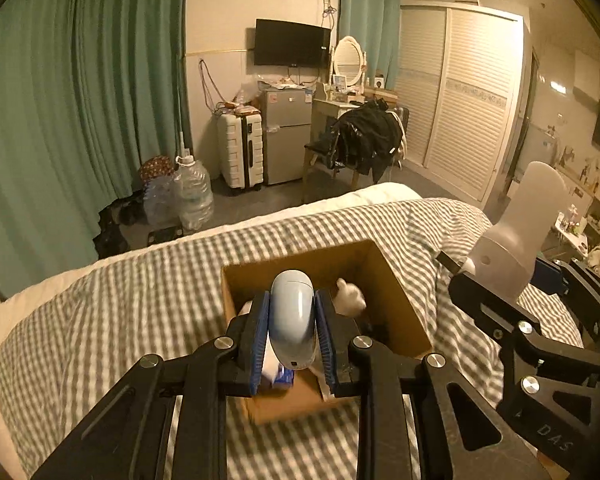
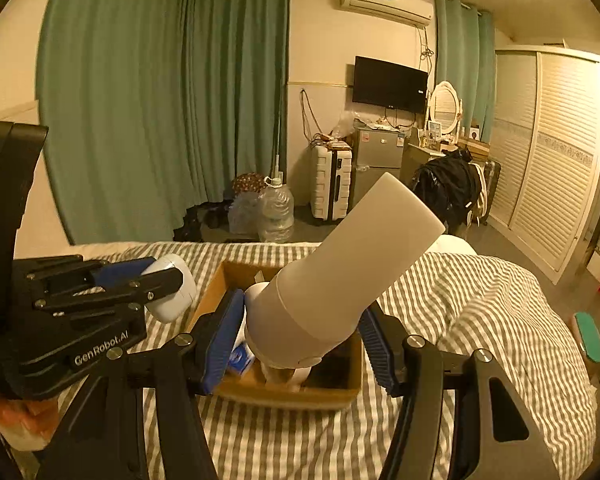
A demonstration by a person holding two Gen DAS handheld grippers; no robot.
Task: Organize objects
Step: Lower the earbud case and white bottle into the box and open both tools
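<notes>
A brown cardboard box [image 1: 396,284] sits on the checked bedcover, also in the right wrist view [image 2: 212,288]. My left gripper [image 1: 292,328] is shut on a pale blue egg-shaped gadget [image 1: 292,316] and holds it over the box; it shows at the left of the right wrist view [image 2: 172,288]. My right gripper [image 2: 296,340] is shut on a white squeeze tube [image 2: 352,260], cap end between the pads, tilted up to the right above the box. The tube also shows in the left wrist view [image 1: 520,224]. Inside the box lie a white item [image 1: 350,298] and a blue-and-white packet [image 2: 240,358].
The grey-and-white checked bedcover [image 1: 140,304] spreads all round the box. Beyond the bed's far edge are water jugs [image 1: 194,192], a white suitcase [image 1: 242,152], a small fridge [image 1: 286,136] and a chair with black clothes [image 1: 368,136]. Green curtains hang left.
</notes>
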